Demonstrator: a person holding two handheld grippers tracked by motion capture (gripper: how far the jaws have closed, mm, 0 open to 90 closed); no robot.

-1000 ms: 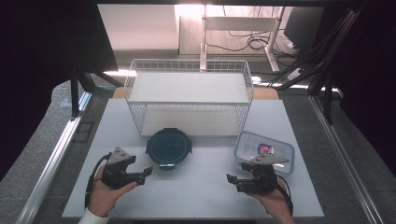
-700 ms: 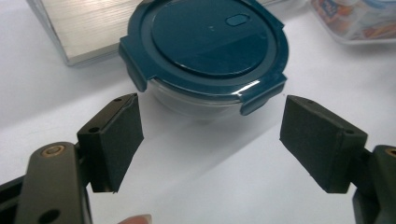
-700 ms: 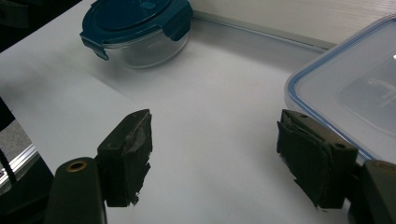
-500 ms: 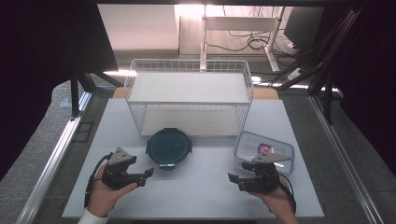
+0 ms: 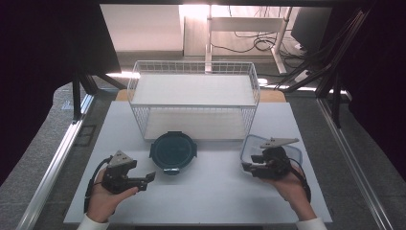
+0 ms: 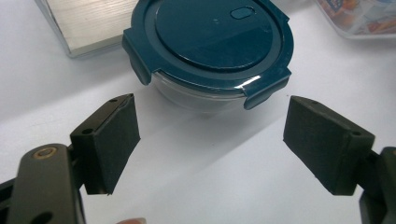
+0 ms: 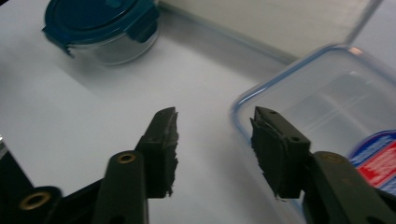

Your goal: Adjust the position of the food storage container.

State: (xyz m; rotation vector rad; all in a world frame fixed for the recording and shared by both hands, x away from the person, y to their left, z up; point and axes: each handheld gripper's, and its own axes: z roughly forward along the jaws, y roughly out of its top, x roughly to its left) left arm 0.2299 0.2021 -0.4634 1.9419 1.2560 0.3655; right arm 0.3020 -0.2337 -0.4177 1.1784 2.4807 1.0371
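Note:
A round glass container with a dark teal clip lid [image 5: 173, 151] stands in front of the wire basket. My left gripper [image 5: 149, 177] rests at its near left, open wide and empty. In the left gripper view the round container [image 6: 210, 46] sits just beyond the left gripper [image 6: 211, 112]. A clear rectangular container with a blue-rimmed lid [image 5: 292, 149] lies at the right, a red and blue packet [image 7: 378, 158] inside. My right gripper [image 5: 245, 167] hovers at its near left corner. Its jaws have just been closing and, in the right gripper view [image 7: 215, 114], straddle the lid's rim [image 7: 243, 105] without pressing it.
A white wire basket [image 5: 194, 103] with a pale floor stands at the back middle of the white table [image 5: 210, 196]. Dark metal frame rails run along both table sides. The basket's edge [image 7: 261, 23] lies close behind both containers.
My right gripper has risen and moved toward the rectangular container's corner, and its jaws have narrowed. The left gripper has stayed in place.

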